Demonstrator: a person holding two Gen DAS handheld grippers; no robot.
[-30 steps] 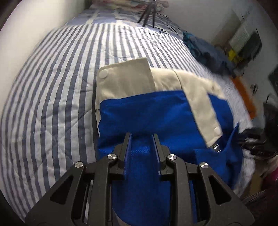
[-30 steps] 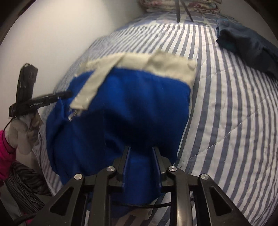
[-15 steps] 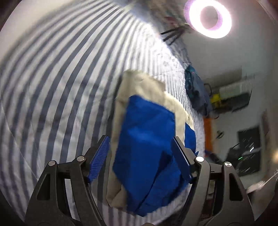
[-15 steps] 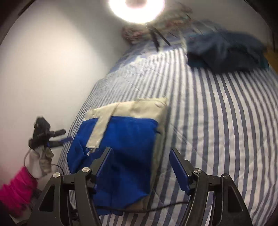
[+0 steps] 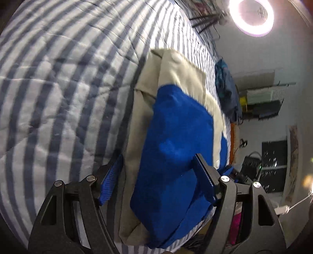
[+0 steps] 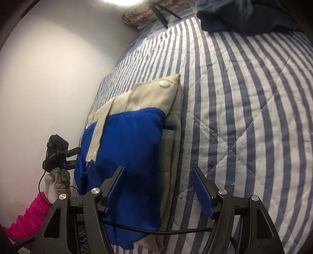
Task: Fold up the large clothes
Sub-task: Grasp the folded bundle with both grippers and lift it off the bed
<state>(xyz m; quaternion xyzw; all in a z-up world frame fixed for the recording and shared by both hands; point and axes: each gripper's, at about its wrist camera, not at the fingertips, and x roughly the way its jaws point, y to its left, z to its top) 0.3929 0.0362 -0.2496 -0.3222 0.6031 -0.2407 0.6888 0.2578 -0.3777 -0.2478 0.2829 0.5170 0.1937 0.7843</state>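
A large blue and cream garment [image 5: 176, 140] lies folded on the striped bed cover [image 5: 58, 88], near its edge. My left gripper [image 5: 158, 175] is open above the garment's near end, its blue pads [image 5: 109, 181] spread to either side without pressing the cloth. In the right wrist view the garment [image 6: 133, 144] shows a cream band with a white snap at its far end. My right gripper [image 6: 158, 185] is open too, one finger over the blue cloth, the other over the bed cover [image 6: 244, 117]. The left gripper [image 6: 64, 154] shows beyond the garment, held by a gloved hand with a pink sleeve.
A dark blue heap of clothes [image 6: 244, 15] lies farther up the bed, also seen as a heap [image 5: 225, 89] by the bed's edge. A ring light [image 5: 251, 15] on a tripod and a patterned pillow [image 6: 140, 15] are at the head. A white wall [image 6: 49, 78] borders one side; shelves and clutter [image 5: 264, 101] the other.
Both grippers were shut on the blue cloth a second ago; they have let go, opened wide, drawn back and rolled. The garment now lies folded on the bed.
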